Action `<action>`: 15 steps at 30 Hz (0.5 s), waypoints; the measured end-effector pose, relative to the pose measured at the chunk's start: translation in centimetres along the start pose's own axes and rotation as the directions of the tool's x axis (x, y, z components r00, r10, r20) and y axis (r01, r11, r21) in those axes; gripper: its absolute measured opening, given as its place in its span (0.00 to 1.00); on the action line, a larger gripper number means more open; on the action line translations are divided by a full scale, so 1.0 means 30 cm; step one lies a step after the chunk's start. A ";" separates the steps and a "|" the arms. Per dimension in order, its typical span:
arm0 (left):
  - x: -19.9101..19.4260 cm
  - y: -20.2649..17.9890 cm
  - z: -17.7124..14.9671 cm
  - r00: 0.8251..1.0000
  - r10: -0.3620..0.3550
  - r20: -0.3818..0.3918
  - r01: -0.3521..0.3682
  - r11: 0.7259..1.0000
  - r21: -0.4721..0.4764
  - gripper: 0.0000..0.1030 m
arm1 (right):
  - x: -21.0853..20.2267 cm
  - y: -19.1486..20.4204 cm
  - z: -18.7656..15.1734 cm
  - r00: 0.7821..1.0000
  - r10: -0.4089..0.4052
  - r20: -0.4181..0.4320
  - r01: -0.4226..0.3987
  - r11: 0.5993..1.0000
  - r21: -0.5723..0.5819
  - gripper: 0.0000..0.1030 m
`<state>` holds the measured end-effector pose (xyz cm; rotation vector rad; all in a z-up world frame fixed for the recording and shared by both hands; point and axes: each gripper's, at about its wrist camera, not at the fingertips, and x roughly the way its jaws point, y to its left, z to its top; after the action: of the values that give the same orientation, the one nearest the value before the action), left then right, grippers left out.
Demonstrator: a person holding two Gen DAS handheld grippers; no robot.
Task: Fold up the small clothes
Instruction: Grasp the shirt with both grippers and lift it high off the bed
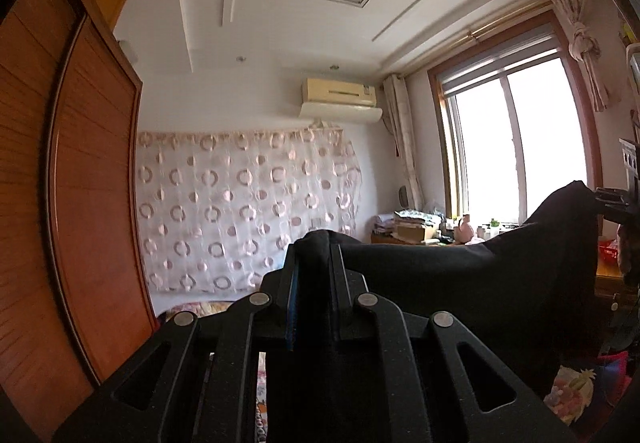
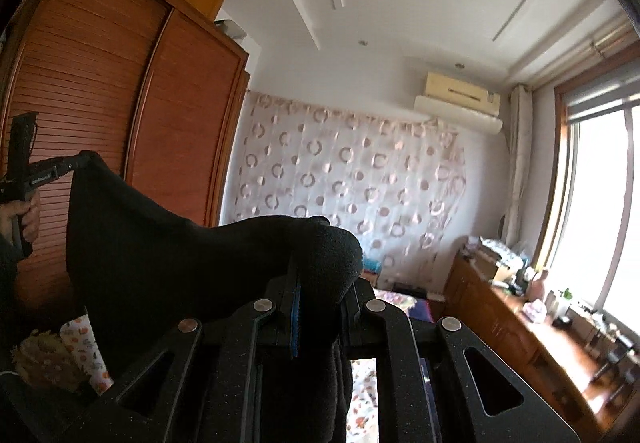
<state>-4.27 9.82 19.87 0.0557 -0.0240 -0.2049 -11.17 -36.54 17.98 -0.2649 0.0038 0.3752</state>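
Black garment [image 1: 460, 275], raised before wardrobe [image 2: 120, 91]: left tongs [image 1: 314, 243] clamp one corner, right tongs [image 2: 320, 243] the other. No legible writing.

The soft black knit garment [image 2: 168, 243] was plain, no print at all. Both matte black plastic grippers, left [image 1: 314, 263] and right [image 2: 320, 283], showed bright blue pads [image 2: 295, 323] inside their fingers. The sheer white curtain [image 1: 244, 203] carried pinkish rings and dots. The slatted wooden wardrobe [image 2: 120, 95] glowed reddish-brown, and the floral bedsheet [image 2: 364, 399] ran orange on white.
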 end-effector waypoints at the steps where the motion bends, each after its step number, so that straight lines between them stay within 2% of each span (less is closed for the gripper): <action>1: -0.004 0.001 0.005 1.000 0.001 0.004 -0.001 1.000 0.002 0.13 | -0.005 0.010 -0.017 1.000 -0.005 0.004 0.005 1.000 -0.005 0.13; 5: -0.008 0.001 0.016 1.000 0.009 0.013 -0.009 1.000 0.012 0.13 | 0.002 0.033 -0.071 1.000 -0.014 0.008 0.014 1.000 -0.023 0.13; 6: -0.005 0.002 0.014 1.000 0.010 0.012 -0.010 1.000 0.012 0.13 | 0.051 0.050 -0.106 1.000 -0.013 -0.008 0.013 1.000 -0.025 0.13; 10: 0.008 0.001 0.002 1.000 0.012 0.001 -0.012 1.000 0.008 0.13 | 0.071 0.041 -0.138 0.999 -0.021 -0.027 0.020 0.999 -0.028 0.13; 15: 0.111 -0.004 -0.032 0.998 0.038 -0.048 -0.037 0.999 0.024 0.13 | 0.159 0.022 -0.139 0.996 -0.036 -0.083 0.034 0.999 -0.028 0.13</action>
<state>-1.02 9.09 18.96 0.0832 0.0210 -0.1660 -6.78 -35.29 13.52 -0.3061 0.0758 0.3296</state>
